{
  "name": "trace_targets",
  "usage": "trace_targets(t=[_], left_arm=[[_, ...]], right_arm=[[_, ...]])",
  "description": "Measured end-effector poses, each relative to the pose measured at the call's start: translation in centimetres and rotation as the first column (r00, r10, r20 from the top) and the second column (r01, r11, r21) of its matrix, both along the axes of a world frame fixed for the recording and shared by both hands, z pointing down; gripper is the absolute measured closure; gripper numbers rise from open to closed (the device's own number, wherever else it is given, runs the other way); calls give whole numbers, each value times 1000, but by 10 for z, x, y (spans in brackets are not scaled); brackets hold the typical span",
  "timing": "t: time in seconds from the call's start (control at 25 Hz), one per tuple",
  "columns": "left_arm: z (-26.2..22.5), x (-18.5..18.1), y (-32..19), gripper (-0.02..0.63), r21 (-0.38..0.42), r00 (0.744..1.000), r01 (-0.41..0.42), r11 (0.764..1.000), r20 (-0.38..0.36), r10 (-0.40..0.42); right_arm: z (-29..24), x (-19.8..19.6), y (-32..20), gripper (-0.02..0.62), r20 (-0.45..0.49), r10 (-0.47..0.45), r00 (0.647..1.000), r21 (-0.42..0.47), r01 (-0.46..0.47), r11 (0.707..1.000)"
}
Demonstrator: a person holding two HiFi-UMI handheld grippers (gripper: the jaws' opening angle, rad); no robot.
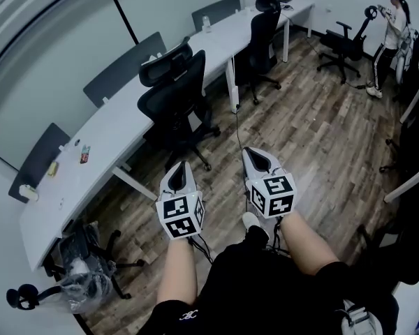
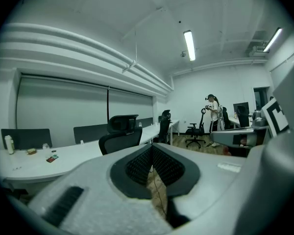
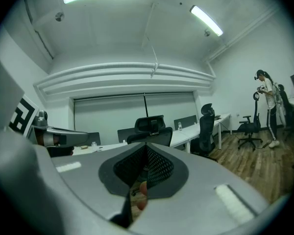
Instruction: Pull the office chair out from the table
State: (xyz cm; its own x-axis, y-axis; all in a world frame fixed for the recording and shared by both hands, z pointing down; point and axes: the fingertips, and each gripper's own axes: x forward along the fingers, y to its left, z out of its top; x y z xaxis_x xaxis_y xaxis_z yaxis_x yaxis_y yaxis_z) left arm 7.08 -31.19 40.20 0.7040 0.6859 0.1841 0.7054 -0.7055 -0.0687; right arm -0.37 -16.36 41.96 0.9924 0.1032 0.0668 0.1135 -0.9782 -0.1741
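A black mesh office chair (image 1: 174, 96) with a headrest stands tucked against the long white table (image 1: 126, 124) along the left wall. It is ahead of both grippers, with open floor between. My left gripper (image 1: 180, 165) is shut and holds nothing. My right gripper (image 1: 251, 152), beside it, is likewise shut and empty. In the left gripper view the closed jaws (image 2: 151, 150) point toward the chair (image 2: 120, 131). The right gripper view has the chair's back (image 3: 149, 129) just above the closed jaws (image 3: 146, 148).
A second black chair (image 1: 262, 40) sits farther along the table. A plastic-wrapped chair (image 1: 84, 271) stands at the near left. A person (image 1: 391, 26) with another chair (image 1: 343, 44) is at the far right. A bottle (image 1: 206, 24) and small items (image 1: 84, 153) lie on the table.
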Motion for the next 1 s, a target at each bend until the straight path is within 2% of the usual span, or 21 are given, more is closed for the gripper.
trace_targets(t=[0.2,0.48,1.0], left_arm=[[1,28,31,595,0,1000,2,1000,-2,-2],[3,84,72,595,-26,1000,15,1000,10,-15],[-2,191,144,595,-23,999,32,999,17,-32]], right_arm=[[3,31,28,586,14,-16,1000,-9,16,1000],[-3,86,66,587,29,-42,999,-64,44,997],[-9,193,141,586,55,-57,997,-83,62,995]])
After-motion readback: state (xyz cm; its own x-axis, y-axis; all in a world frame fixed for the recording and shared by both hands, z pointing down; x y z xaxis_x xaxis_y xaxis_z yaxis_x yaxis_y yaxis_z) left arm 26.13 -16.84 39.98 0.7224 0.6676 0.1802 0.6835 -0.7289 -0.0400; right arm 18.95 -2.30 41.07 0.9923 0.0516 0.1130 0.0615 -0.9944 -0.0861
